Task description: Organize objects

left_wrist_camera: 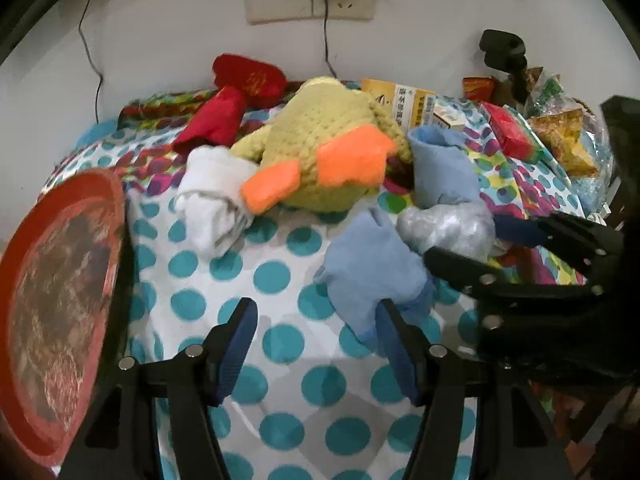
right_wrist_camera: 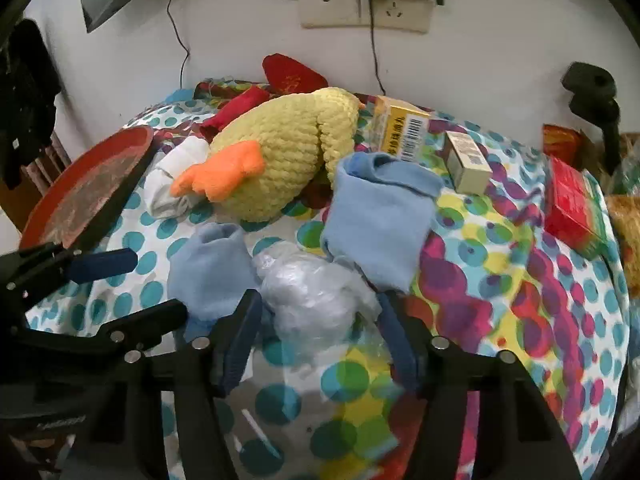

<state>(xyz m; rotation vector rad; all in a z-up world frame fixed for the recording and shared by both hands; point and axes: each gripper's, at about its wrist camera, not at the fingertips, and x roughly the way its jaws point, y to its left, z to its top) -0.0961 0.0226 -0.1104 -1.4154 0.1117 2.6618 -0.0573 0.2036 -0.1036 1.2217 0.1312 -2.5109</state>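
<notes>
1. Left gripper (left_wrist_camera: 316, 348) is open over the counter's polka-dot cloth (left_wrist_camera: 280, 280), one finger touching a blue sock (left_wrist_camera: 372, 264).
2. Right gripper (right_wrist_camera: 320, 340) grips a clear plastic bag (right_wrist_camera: 312, 292) mid-counter.

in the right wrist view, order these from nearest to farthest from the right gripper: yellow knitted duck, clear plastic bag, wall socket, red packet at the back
Measured from the right gripper:
1. clear plastic bag, crumpled right between its fingers
2. yellow knitted duck, mid-table, up and slightly left
3. red packet, behind the duck at the table's back edge
4. wall socket, on the wall above
</notes>
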